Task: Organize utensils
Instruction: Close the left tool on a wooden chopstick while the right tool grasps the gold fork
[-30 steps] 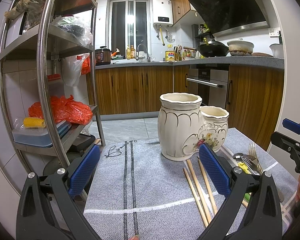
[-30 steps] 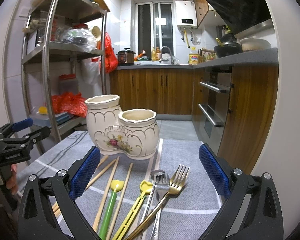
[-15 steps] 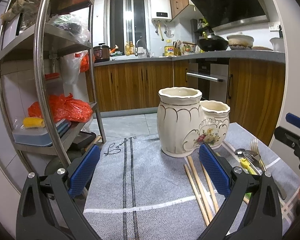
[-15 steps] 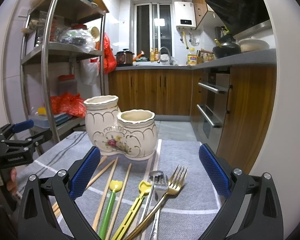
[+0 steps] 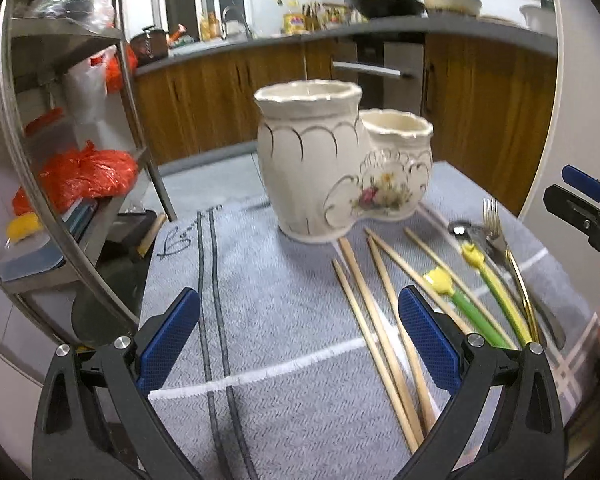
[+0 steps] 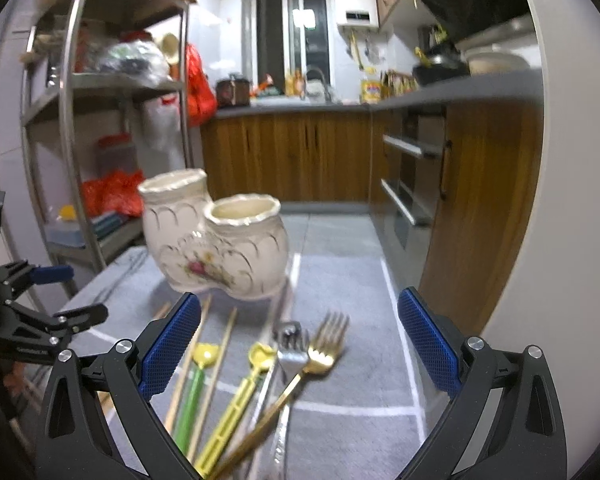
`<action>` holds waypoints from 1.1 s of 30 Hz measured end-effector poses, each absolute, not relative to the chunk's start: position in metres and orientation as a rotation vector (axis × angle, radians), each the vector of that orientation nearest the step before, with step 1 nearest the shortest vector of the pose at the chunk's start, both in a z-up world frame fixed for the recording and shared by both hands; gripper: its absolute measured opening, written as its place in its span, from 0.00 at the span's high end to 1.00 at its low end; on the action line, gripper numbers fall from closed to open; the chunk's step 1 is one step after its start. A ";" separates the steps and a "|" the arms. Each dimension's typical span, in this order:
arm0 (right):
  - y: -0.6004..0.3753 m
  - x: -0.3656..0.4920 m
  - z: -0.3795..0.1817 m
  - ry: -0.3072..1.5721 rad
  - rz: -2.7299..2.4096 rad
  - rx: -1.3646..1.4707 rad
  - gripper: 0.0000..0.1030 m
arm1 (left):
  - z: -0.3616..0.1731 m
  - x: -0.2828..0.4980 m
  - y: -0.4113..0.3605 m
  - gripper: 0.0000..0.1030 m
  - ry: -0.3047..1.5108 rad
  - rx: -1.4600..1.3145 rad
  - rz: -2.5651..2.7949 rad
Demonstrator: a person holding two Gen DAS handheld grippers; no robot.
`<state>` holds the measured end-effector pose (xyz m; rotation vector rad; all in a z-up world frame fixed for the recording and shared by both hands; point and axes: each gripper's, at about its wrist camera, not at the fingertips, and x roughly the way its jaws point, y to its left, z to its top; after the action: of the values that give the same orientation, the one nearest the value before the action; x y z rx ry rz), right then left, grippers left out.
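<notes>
Grippers: left gripper (image 5: 298, 344) and right gripper (image 6: 298, 342), both spread wide, holding nothing. Chopsticks (image 5: 374, 312), two yellow-headed green utensils (image 6: 236, 396), gold fork (image 6: 300, 376) and silver fork (image 6: 288, 364): all loose on grey cloth (image 5: 284, 308), near edge. Ceramic holder (image 5: 332, 168), far edge: both compartments look empty; sorting not begun. Left view alone shows chopsticks at full length; right view, fork heads.

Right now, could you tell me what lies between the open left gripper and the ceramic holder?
In the left wrist view, only bare grey cloth lies between the left gripper and the ceramic holder; the chopsticks lie just right.
</notes>
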<state>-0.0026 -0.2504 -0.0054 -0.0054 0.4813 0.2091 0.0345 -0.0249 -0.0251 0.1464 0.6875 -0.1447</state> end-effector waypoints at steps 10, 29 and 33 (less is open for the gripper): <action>-0.253 0.008 -0.028 0.667 0.212 -0.102 0.10 | -0.047 0.044 -0.032 0.25 0.843 0.146 -0.185; -0.268 0.066 -0.042 0.792 0.241 -0.035 0.58 | -0.060 0.064 -0.044 0.67 0.968 0.149 -0.210; -0.269 0.084 -0.050 0.843 0.290 0.013 0.61 | -0.060 0.070 -0.046 0.67 0.971 0.149 -0.214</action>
<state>0.0842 -0.2694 -0.0498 0.0133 0.8431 0.2898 0.0700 -0.0459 -0.0605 0.1493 0.9709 -0.2143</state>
